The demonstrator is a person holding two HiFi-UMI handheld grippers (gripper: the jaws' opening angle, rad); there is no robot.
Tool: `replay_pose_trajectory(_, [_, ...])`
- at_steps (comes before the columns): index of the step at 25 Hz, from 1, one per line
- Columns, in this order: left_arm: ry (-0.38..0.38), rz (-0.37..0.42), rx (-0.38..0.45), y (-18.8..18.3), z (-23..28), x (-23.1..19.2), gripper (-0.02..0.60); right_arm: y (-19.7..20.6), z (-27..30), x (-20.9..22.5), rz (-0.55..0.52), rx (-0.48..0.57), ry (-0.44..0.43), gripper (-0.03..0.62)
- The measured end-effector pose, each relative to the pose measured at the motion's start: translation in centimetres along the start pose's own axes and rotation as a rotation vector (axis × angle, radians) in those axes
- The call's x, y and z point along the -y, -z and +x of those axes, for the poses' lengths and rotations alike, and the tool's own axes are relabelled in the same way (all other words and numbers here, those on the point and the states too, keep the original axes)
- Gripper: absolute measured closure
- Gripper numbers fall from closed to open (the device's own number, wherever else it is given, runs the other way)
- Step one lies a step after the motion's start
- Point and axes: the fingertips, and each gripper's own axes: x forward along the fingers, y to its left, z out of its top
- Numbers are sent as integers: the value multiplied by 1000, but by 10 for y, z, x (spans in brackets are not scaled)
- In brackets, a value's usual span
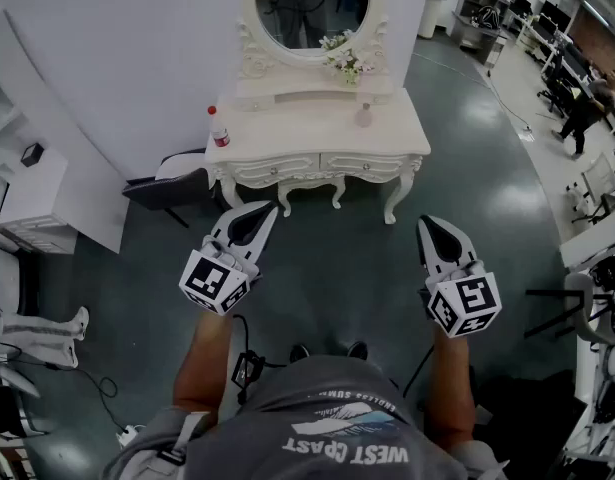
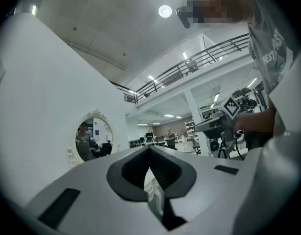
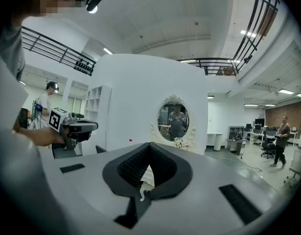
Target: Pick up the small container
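A small pale container (image 1: 364,116) stands on the white dressing table (image 1: 317,146), right of its middle and below the flowers (image 1: 345,60). Both grippers hang over the dark floor in front of the table, well short of it. My left gripper (image 1: 270,209) has its jaws together and nothing in them; its own view shows the tips (image 2: 149,150) meeting and aimed at the oval mirror (image 2: 93,142). My right gripper (image 1: 427,222) is shut and empty too, its tips (image 3: 149,146) level toward the table. The jaws hide the container in both gripper views.
A bottle with a red cap (image 1: 218,126) stands on the table's left end. A dark chair (image 1: 167,188) sits left of the table and white shelving (image 1: 27,183) stands further left. Desks and a person (image 1: 585,110) are far right. Cables (image 1: 77,373) lie on the floor.
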Motion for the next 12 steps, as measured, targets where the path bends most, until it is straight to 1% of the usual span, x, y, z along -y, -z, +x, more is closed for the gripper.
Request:
replay_pose_trajectory(5, [11, -1, -6, 4, -6, -10, 566, -2, 9, -9, -2, -4, 5, 569])
replay_pose_trajectory(12, [31, -21, -2, 12, -11, -28, 565, -2, 25, -22, -1, -18, 18, 568])
